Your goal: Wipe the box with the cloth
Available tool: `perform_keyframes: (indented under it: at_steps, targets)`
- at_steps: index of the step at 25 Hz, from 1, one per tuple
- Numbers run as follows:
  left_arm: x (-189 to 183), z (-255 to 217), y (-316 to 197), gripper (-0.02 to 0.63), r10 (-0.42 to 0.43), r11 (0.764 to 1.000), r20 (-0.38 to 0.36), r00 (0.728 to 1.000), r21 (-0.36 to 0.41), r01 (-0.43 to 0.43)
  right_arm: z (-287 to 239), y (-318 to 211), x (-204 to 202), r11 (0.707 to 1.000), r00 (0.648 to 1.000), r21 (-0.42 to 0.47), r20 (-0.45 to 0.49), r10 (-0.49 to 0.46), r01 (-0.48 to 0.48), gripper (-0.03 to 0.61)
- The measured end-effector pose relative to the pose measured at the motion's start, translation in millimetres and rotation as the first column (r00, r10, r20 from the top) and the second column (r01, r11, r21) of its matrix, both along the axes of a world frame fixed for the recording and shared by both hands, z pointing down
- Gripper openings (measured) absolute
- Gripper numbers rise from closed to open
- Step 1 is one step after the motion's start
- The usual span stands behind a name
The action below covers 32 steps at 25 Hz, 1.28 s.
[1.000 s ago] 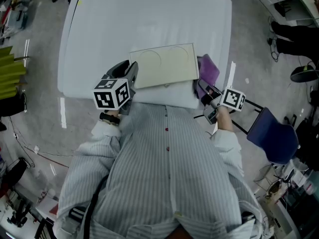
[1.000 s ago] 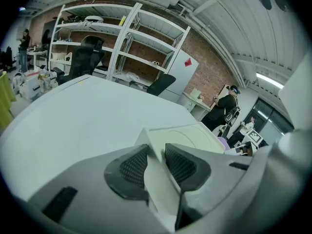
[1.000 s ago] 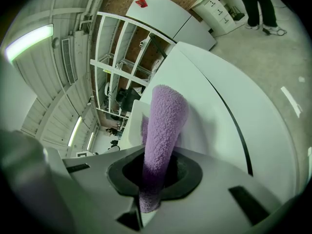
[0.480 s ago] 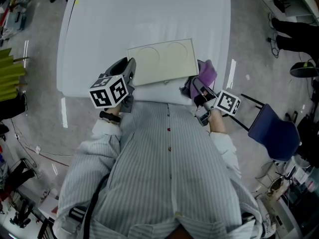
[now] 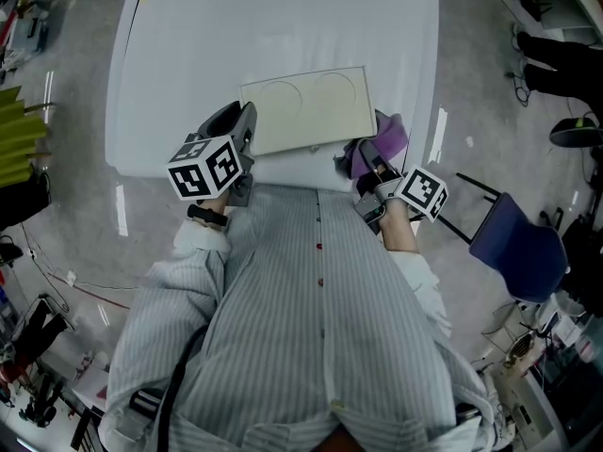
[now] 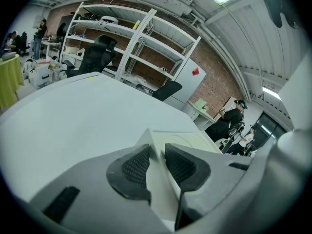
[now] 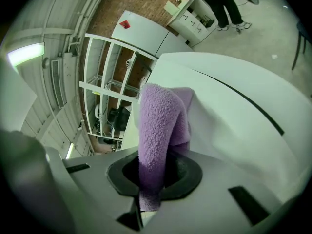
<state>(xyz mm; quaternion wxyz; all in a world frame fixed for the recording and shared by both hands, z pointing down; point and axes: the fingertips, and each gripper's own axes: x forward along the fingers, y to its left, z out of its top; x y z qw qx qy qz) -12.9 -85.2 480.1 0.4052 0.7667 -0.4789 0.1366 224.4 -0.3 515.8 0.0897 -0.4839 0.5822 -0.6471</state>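
A flat cream box (image 5: 306,111) with two faint circles on its lid lies near the front edge of the white table (image 5: 283,26). My left gripper (image 5: 237,144) is shut on the box's near left corner (image 6: 155,152), with the corner pinched between the dark pads (image 6: 135,167). My right gripper (image 5: 369,169) is shut on a purple cloth (image 5: 384,141), which hangs over the box's right front side. In the right gripper view the cloth (image 7: 161,126) rises from between the jaws and folds over the white surface.
A blue chair (image 5: 513,252) stands to my right, close to the right arm. Shelving (image 6: 141,43), office chairs and people stand beyond the table's far side. Cluttered benches line the floor at both lower corners of the head view.
The right gripper has moved left and toward the box's front right corner, dragging the purple cloth with it. The left gripper has kept its hold on the box corner.
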Motion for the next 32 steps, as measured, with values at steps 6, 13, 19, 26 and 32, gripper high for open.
perform_keyframes:
  at_steps: [6,13,19,26,32]
  targets:
    - [3.8,-1.2,2.5,0.097,0.009,1.000,-0.009,1.000,0.015,-0.009,1.5,6.2,-15.4,0.993,0.992,-0.045,0.054,0.113,-0.111,0.040]
    - [7.5,-1.9,5.6,0.097,0.019,0.999,-0.007,1.000,0.033,-0.018,-1.3,16.4,-80.0,0.998,0.985,-0.059,0.175,0.001,0.010,0.040]
    - [5.0,-2.0,7.1,0.097,0.041,0.998,-0.030,0.999,0.042,-0.039,-8.4,24.3,-89.7,0.977,0.970,0.013,0.115,-0.215,0.215,0.040]
    - [4.1,-8.1,14.1,0.096,0.054,0.998,-0.071,0.996,0.040,-0.051,-30.4,33.2,-139.6,0.873,0.863,0.120,0.139,-0.486,0.472,0.040]
    - [-6.4,-13.6,25.0,0.096,0.042,0.998,-0.104,0.994,0.042,-0.038,-10.2,29.9,-157.3,0.887,0.876,0.028,0.144,-0.460,0.461,0.040]
